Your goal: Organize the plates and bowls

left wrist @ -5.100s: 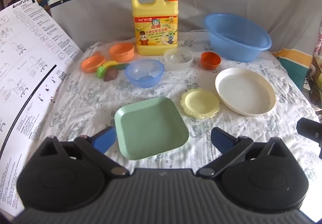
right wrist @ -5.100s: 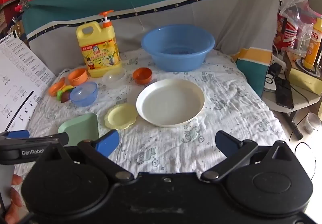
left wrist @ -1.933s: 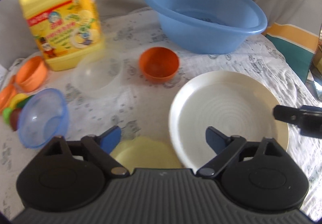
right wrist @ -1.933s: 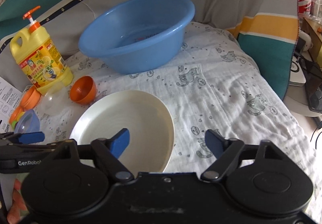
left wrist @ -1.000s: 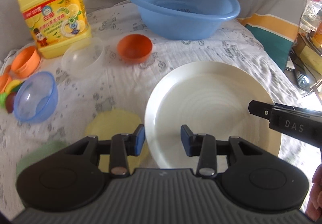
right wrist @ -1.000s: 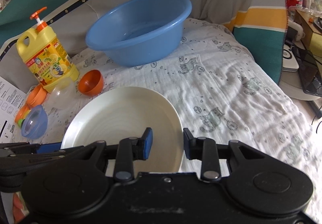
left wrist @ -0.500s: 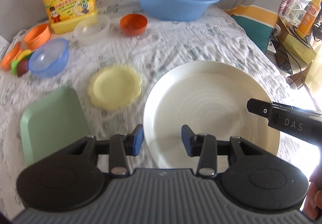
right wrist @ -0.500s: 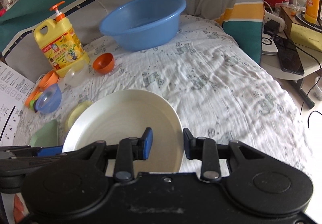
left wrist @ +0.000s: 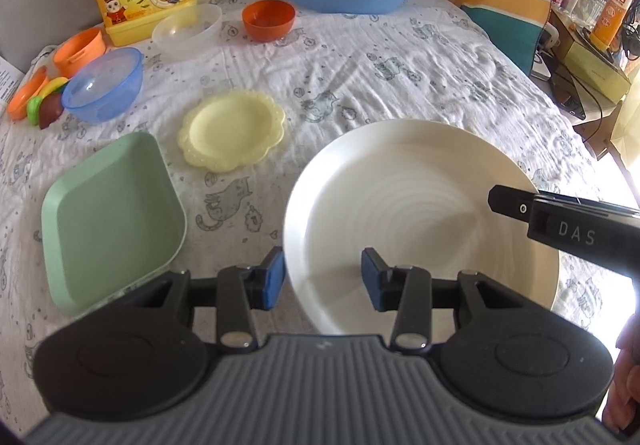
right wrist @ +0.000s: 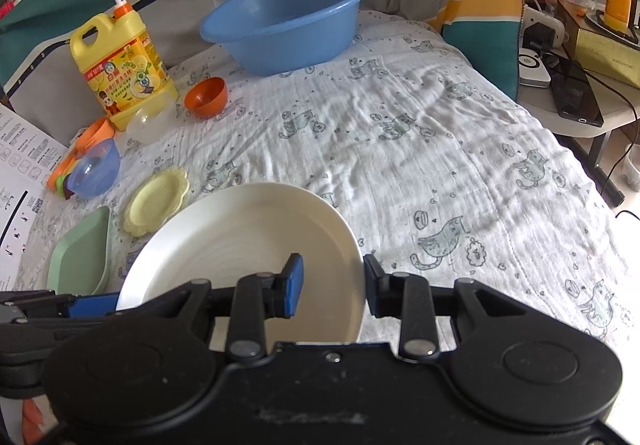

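White plate [left wrist: 420,205] is held at 2 rim points: left hand-held gripper [left wrist: 322,279] straddles the left rim, right hand-held gripper [right wrist: 332,285] clamps the right rim, both jaws narrow. Plate sits over the cat-print cloth [right wrist: 440,149], right of the green square plate [left wrist: 112,213] and yellow scalloped plate [left wrist: 232,129]. Blue basin [right wrist: 288,17] is well apart at the back.

left tongs [left wrist: 322,277]: jaws narrowed, angled down | right tongs [right wrist: 333,285]: jaws narrowed, angled down
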`<action>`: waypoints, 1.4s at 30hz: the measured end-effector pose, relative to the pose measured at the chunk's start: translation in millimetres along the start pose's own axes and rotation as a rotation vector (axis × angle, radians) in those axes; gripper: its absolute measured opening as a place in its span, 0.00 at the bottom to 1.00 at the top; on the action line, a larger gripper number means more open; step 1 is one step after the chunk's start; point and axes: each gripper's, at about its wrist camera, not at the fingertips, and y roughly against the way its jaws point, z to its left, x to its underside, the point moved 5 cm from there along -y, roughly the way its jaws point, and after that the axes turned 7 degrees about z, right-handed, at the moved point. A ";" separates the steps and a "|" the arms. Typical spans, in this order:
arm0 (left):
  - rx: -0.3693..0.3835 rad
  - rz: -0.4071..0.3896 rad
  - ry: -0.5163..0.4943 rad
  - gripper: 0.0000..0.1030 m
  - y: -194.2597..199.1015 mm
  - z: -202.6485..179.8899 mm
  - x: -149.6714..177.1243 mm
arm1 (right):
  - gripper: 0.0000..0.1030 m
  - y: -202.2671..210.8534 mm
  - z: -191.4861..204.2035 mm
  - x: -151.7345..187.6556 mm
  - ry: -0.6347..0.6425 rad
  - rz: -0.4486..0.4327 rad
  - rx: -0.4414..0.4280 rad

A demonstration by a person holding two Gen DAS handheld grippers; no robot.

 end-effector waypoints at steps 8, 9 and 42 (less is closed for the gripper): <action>0.002 0.033 -0.002 0.42 -13.4 1.3 2.7 | 0.33 -13.7 0.9 -0.9 0.005 0.014 0.002; 0.003 0.039 -0.005 0.43 -15.5 0.9 3.4 | 0.33 -15.7 0.3 0.0 0.002 0.017 0.001; -0.085 -0.144 0.152 1.00 42.0 110.6 5.6 | 1.00 19.2 78.3 -35.3 0.051 -0.024 -0.094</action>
